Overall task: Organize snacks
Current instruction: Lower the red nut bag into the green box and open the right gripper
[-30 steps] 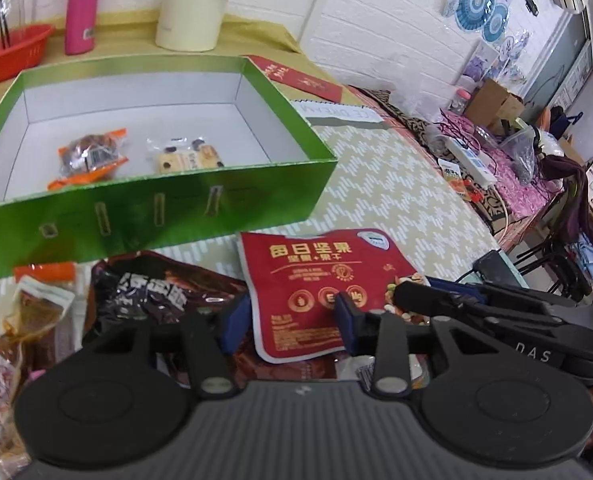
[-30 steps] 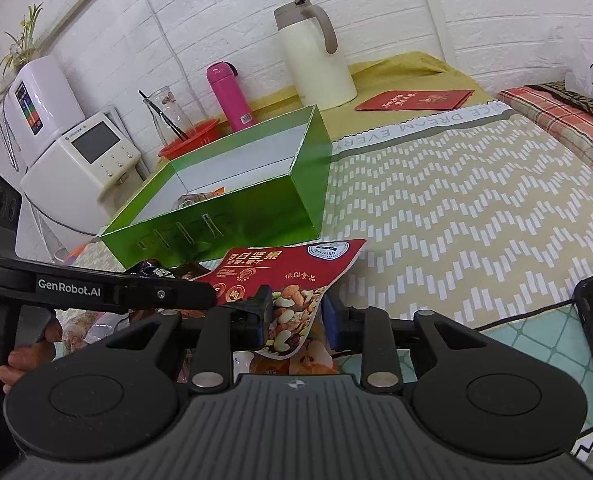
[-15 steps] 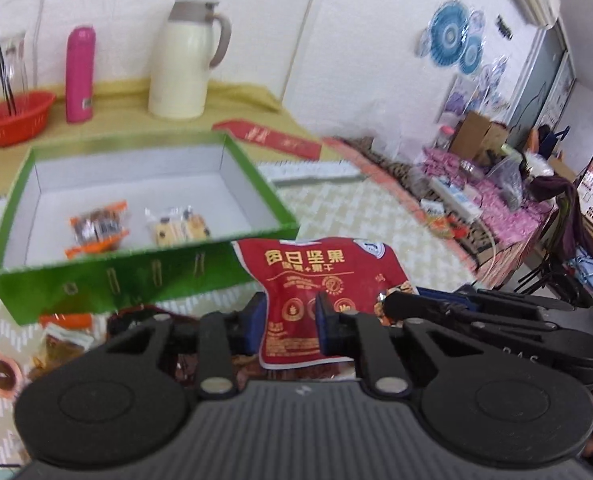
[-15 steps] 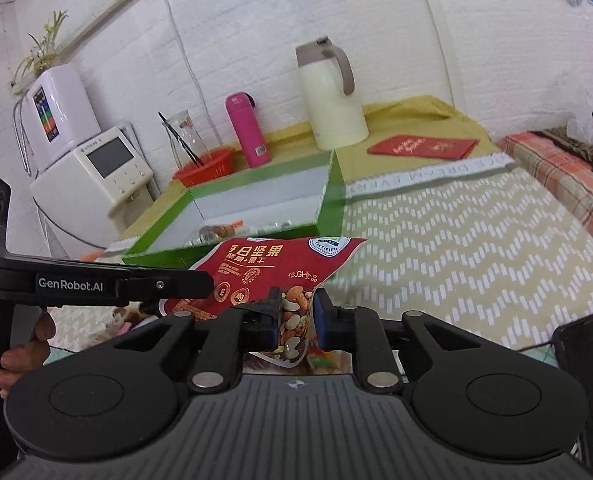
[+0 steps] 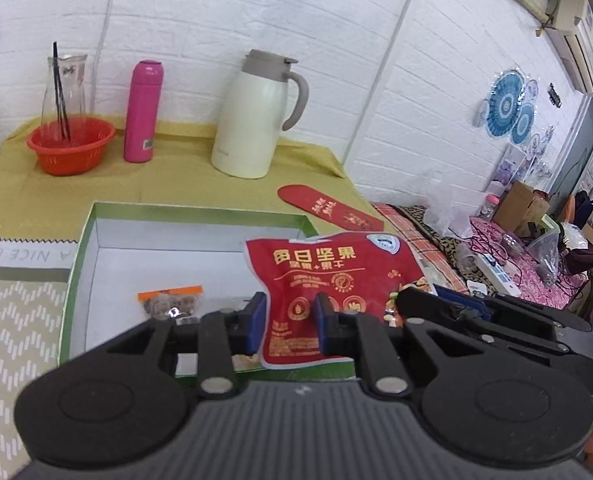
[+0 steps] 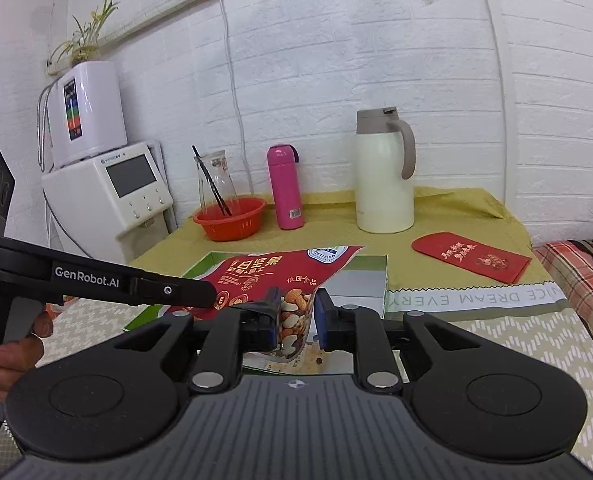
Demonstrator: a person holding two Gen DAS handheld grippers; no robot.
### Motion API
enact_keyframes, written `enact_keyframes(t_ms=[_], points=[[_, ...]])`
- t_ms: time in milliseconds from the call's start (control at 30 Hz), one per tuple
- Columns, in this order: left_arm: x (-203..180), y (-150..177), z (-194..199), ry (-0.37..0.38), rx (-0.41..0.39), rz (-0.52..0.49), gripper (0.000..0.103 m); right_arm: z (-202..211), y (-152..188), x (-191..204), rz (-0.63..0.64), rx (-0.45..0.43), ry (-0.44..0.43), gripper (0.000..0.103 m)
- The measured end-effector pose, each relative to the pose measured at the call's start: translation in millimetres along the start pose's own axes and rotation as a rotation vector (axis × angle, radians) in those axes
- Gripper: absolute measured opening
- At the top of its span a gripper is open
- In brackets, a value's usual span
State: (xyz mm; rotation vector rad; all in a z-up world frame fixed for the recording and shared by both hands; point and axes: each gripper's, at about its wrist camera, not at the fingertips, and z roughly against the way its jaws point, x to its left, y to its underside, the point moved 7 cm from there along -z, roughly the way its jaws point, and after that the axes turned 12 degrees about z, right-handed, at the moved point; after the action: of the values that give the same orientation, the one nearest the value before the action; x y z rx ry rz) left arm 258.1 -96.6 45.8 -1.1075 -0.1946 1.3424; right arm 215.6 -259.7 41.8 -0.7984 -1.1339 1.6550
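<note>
A red bag of mixed nuts [image 5: 328, 280] [image 6: 272, 276] hangs in the air over the near edge of the green box [image 5: 76, 264] [image 6: 384, 280]. My left gripper [image 5: 290, 322] is shut on the bag's lower left part. My right gripper [image 6: 298, 322] is shut on its right end, where printed nuts show. The right gripper also reaches in from the right of the left wrist view [image 5: 448, 304]. Inside the white-lined box lies an orange-topped snack packet [image 5: 168, 300], with another packet partly hidden behind my fingers.
On the yellow cloth behind the box stand a cream jug [image 5: 256, 120], a pink bottle [image 5: 142, 110] and a red basket [image 5: 70, 144] holding a glass carafe. A red envelope [image 5: 328, 212] lies at the right. A white appliance [image 6: 108, 188] stands far left.
Both grippers closed on the red nut bag and lifted it off the table, carrying it up and forward over the green box. The other snacks on the table dropped out of view.
</note>
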Motion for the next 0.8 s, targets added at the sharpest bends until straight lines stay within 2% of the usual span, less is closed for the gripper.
enact_keyframes(t_ms=[200,467,600,633,667,700,767,800], points=[[33.8,0.4,-43.1,-0.045,0.062,0.04,0.013,-47.7,13.8,-9.3,-0.002,0.078,-0.026,0.034],[50.6,3.4,-78.9,-0.08,0.119,0.028,0.013,-87.2,37.1,-19.0,-0.012,0.157,-0.038,0.036],[54.8,3.2,-84.3,-0.089,0.114,0.041,0.015,-95.0,40.7,-17.7,0.025,0.164,-0.029,0.048],[56.2,2.4,-82.6,-0.079,0.107,0.052,0.027,-95.7,40.3,-17.1,0.044,0.16,-0.026,0.052],[57.7,1.1,-79.8,-0.069,0.095,0.069,0.044,-94.9,40.6,-16.4,0.06,0.161,-0.015,0.069],[58.3,-1.3,-74.3,-0.058,0.062,0.092,0.071,-93.0,40.3,-15.7,0.079,0.156,0.002,0.092],[55.7,-7.0,-60.6,-0.06,-0.022,0.099,0.071,-87.2,38.0,-13.9,0.118,0.112,0.016,0.103],[52.7,-9.3,-55.2,-0.067,-0.047,0.08,0.075,-84.0,37.1,-12.1,0.128,0.096,0.011,0.103]])
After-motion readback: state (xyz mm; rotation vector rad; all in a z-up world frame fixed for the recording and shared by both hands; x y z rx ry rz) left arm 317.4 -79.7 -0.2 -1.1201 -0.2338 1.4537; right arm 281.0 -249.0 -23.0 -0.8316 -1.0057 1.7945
